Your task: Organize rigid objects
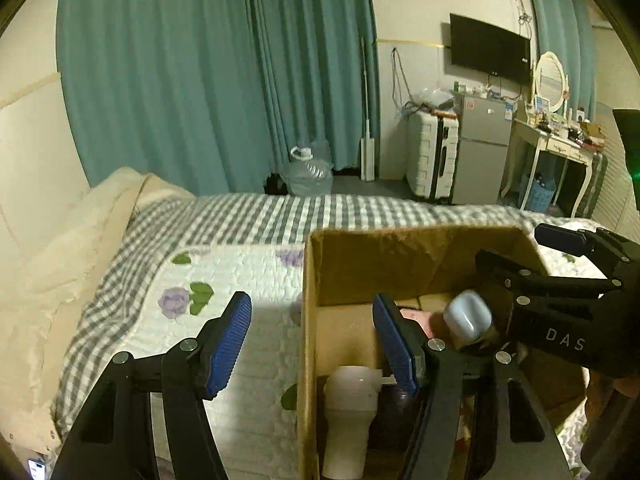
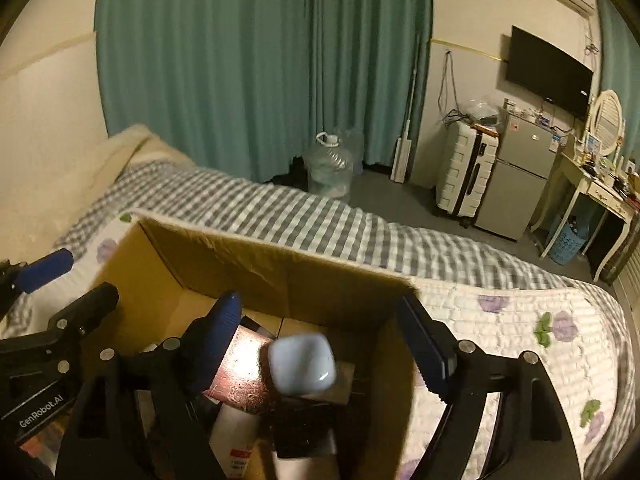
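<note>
Jaws spread on both grippers: right gripper (image 2: 320, 344) hovers over the open brown cardboard box (image 2: 280, 268) on the bed, pale-blue rounded plastic case (image 2: 302, 364) unpinched between them, apparently dropping in; left gripper (image 1: 316, 340) straddles the box wall.

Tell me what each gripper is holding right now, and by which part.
Nothing is held. The left gripper and the right gripper both stand open. The pale blue case sits free between the right gripper's fingers, above the cardboard box.

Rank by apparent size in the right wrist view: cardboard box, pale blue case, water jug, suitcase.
1. cardboard box
2. suitcase
3. pale blue case and water jug look alike; the case is much nearer the camera, so they stay unranked.
</note>
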### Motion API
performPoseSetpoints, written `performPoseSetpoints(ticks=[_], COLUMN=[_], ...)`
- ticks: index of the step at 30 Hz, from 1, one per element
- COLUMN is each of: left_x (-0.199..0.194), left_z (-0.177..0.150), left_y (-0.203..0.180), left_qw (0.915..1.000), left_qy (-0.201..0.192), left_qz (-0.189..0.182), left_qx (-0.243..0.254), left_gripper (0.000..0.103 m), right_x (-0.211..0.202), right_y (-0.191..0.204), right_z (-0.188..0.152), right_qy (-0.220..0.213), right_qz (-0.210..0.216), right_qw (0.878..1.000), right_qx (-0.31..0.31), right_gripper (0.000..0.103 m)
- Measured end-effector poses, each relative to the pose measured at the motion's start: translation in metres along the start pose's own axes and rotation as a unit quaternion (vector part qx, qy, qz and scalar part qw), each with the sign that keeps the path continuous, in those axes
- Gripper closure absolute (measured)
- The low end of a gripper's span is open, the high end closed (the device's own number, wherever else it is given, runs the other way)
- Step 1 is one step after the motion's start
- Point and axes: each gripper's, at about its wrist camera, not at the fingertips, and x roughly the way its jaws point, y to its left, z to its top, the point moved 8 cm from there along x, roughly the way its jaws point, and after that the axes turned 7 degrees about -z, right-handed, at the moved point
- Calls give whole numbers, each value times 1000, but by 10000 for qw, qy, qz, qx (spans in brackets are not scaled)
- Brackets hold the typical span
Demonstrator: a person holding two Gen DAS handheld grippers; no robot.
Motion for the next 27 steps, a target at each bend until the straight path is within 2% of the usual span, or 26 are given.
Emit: performPoseSetpoints(ticks=[6, 8, 10, 12, 17, 20, 25, 27], left_x=[-65, -97, -129, -167, -233, -259, -276, -275], left_z=[31, 45, 55, 62, 63, 57, 37, 23], left_y=[-11, -15, -20, -25, -30, -32, -36, -36], left_qw=[9983, 9964, 9937, 9888, 9806, 9775, 9760, 9779], left_qy=[-571, -848, -1117, -1482, -1957, -2102, -2158, -2071], left_qz=[-35, 4, 22, 58, 2, -27, 66, 46], left_qx=[61, 97, 115, 142, 152, 148, 275, 293], left_gripper=[37, 36, 30, 30, 28, 27, 26, 26], right_x=[-72, -109, -145, -174, -251, -280, -316, -321], right_y=[-12, -19, -25, -30, -44, -45, -45, -43], right_z=[27, 33, 36, 38, 38, 34, 16, 3], right_qy=[-499, -712, -907, -1076, -1573, -1744, -2040, -2124], right_qz=[-160, -240, -312, -341, -414, -423, -481, -475], right_qw=[9986, 9971, 9952, 9933, 9856, 9825, 9761, 9740], right_qx=[119, 142, 189, 256, 468, 499, 580, 631], right_gripper=[23, 23, 23, 22, 8, 0, 0, 0])
